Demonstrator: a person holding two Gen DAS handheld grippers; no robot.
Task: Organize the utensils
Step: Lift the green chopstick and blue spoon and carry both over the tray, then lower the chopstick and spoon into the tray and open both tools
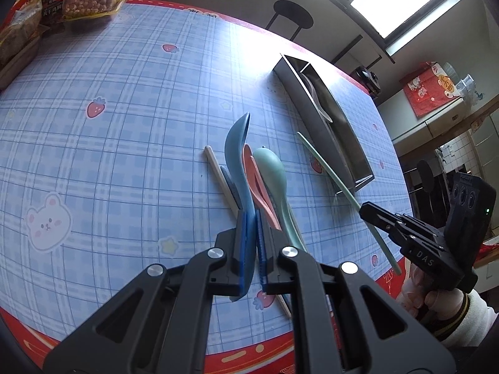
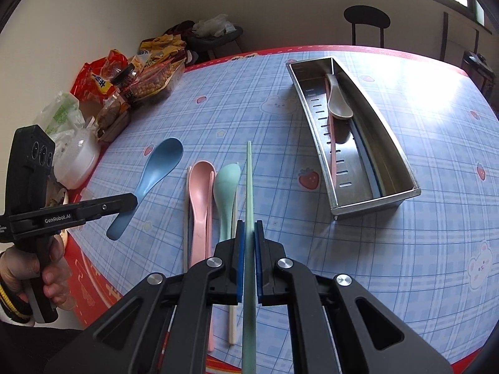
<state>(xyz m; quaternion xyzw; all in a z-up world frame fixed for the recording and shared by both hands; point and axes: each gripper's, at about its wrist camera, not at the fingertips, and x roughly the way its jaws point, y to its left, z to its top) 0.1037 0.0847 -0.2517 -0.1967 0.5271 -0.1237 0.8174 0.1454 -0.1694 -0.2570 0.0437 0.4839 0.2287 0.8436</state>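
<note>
My left gripper (image 1: 251, 218) is shut on the handle of a blue spoon (image 1: 238, 143), whose bowl points away from me. In the right wrist view the same left gripper (image 2: 134, 201) grips the blue spoon (image 2: 159, 165) at the left. My right gripper (image 2: 249, 230) is shut on a pale green chopstick (image 2: 249, 180) that runs straight ahead. A pink spoon (image 2: 201, 187), a mint spoon (image 2: 227, 193) and a white chopstick (image 2: 232, 321) lie side by side on the cloth. The metal tray (image 2: 374, 201) holds a beige spoon (image 2: 338, 99), a pink chopstick (image 2: 332, 143) and a blue chopstick (image 2: 371, 168).
The blue plaid tablecloth (image 2: 343, 265) has a red border near me. Snack packets (image 2: 146, 78) and a white bag (image 2: 75, 155) crowd the far left corner. A black stool (image 2: 366, 18) stands behind the table. A hand (image 2: 46, 280) holds the left gripper's handle.
</note>
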